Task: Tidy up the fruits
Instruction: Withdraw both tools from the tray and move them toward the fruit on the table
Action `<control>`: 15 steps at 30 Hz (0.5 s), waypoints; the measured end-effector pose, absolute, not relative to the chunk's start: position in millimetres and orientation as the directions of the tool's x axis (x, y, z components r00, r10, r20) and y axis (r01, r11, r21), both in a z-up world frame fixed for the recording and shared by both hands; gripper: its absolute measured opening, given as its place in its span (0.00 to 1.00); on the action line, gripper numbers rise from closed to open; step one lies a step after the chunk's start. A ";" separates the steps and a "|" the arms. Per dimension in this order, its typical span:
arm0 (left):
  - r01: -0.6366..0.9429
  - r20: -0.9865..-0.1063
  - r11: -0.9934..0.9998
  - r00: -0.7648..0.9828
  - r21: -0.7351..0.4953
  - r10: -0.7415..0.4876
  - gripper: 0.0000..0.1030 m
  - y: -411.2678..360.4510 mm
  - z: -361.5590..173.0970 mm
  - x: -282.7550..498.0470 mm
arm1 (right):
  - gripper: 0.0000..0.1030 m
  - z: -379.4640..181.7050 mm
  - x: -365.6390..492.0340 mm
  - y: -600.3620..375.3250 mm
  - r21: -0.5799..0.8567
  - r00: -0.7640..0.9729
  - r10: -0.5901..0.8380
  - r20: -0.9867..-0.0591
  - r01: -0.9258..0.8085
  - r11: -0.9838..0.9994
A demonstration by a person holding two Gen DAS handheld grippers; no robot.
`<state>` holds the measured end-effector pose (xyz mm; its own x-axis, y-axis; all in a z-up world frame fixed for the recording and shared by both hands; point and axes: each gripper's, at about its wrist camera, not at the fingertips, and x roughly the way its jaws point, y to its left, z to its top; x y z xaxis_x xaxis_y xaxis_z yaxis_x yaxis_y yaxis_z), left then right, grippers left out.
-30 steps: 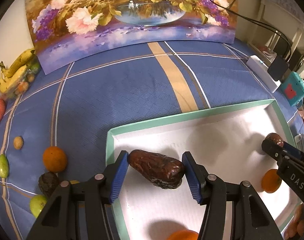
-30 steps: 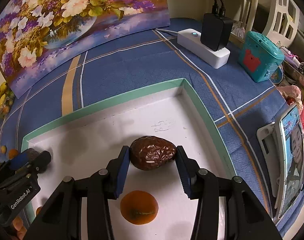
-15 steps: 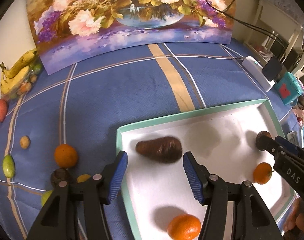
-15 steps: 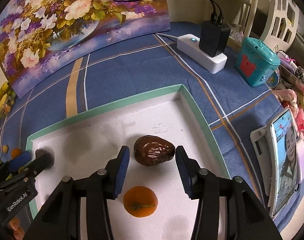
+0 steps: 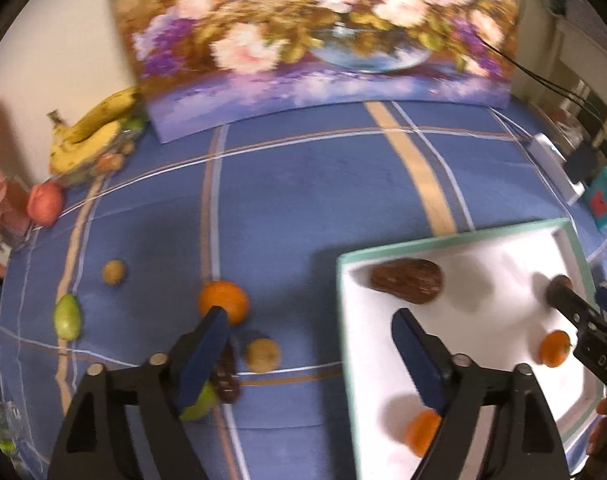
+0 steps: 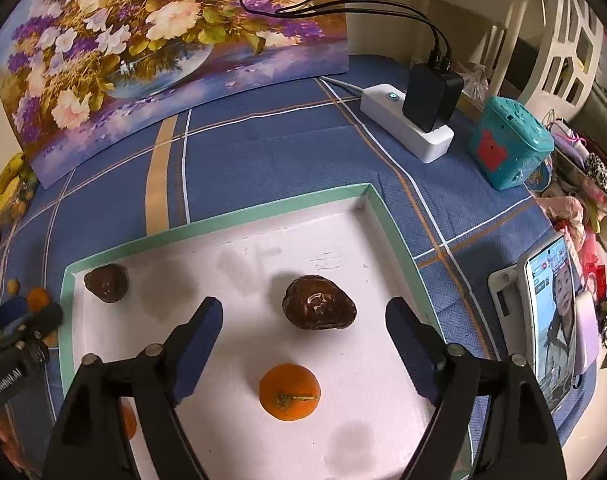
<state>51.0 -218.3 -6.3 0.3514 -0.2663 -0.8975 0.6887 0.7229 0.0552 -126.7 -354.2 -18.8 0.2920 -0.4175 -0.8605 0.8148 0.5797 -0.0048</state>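
Note:
A white tray with a green rim (image 6: 223,222) holds two wrinkled brown fruits and some oranges. My right gripper (image 6: 303,305) hovers over the tray with its jaws opening. One brown fruit (image 6: 319,308) lies loose between its pads, touching neither, and an orange (image 6: 289,392) sits just in front. My left gripper (image 5: 311,340) straddles the tray's left rim (image 5: 345,320), jaws opening, with nothing between them. The other brown fruit (image 5: 407,280) lies in the tray's near-left corner beyond it. An orange (image 5: 223,302) and a small yellowish fruit (image 5: 262,355) rest on the blue cloth by the left finger.
Left on the cloth lie a green pear (image 5: 67,316), a small brown fruit (image 5: 114,272), a red fruit (image 5: 44,204) and bananas (image 5: 91,132). A flower painting (image 6: 163,40) stands behind. A power strip (image 6: 407,128), teal box (image 6: 509,148) and phone (image 6: 551,320) sit right of the tray.
Both grippers let go of their brown fruits, which now lie in the tray. The left gripper drew back up and to the left, over the tray's edge. The right stayed put and spread wider.

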 end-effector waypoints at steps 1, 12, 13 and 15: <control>0.680 -0.897 0.731 0.357 0.057 -0.262 0.92 -215.8 -6.0 54.0 | 0.83 -18.9 -126.1 -353.3 -0.013 0.290 -0.422 -0.859 0.812 0.584; 0.602 -0.887 0.792 0.415 0.100 -0.203 1.00 -174.2 -7.5 75.3 | 0.85 -20.9 -110.9 -340.4 -0.077 0.280 -0.453 -0.846 0.777 0.625; 0.595 -0.887 0.797 0.417 0.104 -0.196 1.00 -170.0 -8.0 77.6 | 0.85 -20.1 -109.5 -338.4 -0.077 0.286 -0.455 -0.843 0.774 0.629; 0.582 -0.885 0.806 0.425 0.108 -0.188 1.00 -163.2 -7.0 81.1 | 0.85 -18.0 -106.8 -333.4 -0.071 0.304 -0.459 -0.834 0.767 0.637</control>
<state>81.1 -163.2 -7.0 0.4255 -0.1885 -0.8851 0.5818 0.8061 0.1080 -106.8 -333.4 -18.1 0.3043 -0.4595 -0.8344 0.7672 0.6374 -0.0712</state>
